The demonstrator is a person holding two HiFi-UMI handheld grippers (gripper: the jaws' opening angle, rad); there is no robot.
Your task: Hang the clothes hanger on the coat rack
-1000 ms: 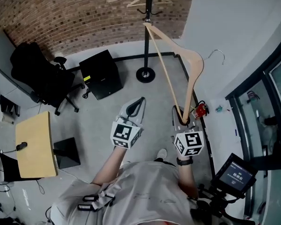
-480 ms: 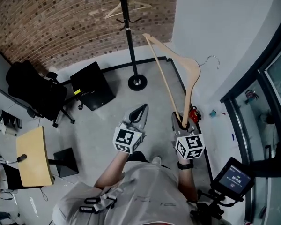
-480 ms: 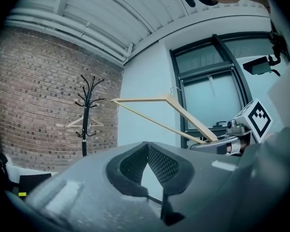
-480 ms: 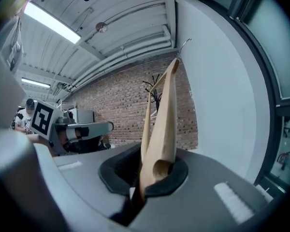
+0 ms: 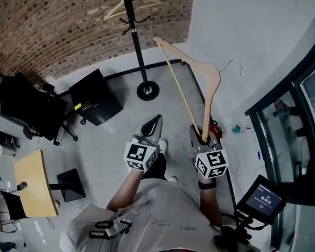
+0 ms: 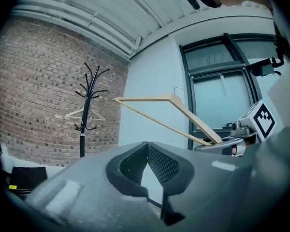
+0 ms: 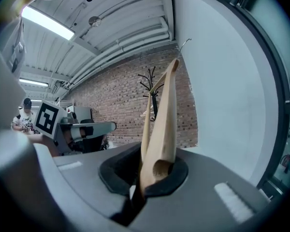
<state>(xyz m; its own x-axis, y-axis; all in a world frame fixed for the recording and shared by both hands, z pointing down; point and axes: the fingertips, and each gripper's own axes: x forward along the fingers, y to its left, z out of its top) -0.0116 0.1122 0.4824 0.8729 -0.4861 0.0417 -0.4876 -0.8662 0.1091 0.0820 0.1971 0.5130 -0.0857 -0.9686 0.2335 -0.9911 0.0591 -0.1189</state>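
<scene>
My right gripper (image 5: 203, 137) is shut on one end of a light wooden clothes hanger (image 5: 209, 88), which stands up and away from me; its metal hook (image 5: 232, 65) points toward the white wall. In the right gripper view the hanger (image 7: 162, 122) rises from between the pads of the right gripper (image 7: 152, 172). The black coat rack (image 5: 137, 46) stands ahead by the brick wall, with another wooden hanger (image 5: 127, 6) on it. The left gripper (image 5: 153, 124) is shut and holds nothing. The left gripper view shows the rack (image 6: 83, 112) and the held hanger (image 6: 171, 106) to the right.
A black office chair (image 5: 26, 106) and a black cabinet (image 5: 94, 96) stand left of the rack. A wooden desk (image 5: 34, 185) is at the near left. A red object (image 5: 216, 128) lies by the white wall. Dark window frames (image 5: 283, 114) and a small screen (image 5: 260, 198) are at the right.
The rack has shifted left and further into the head view, its base now ahead of the left gripper. The right gripper still holds the hanger the same way.
</scene>
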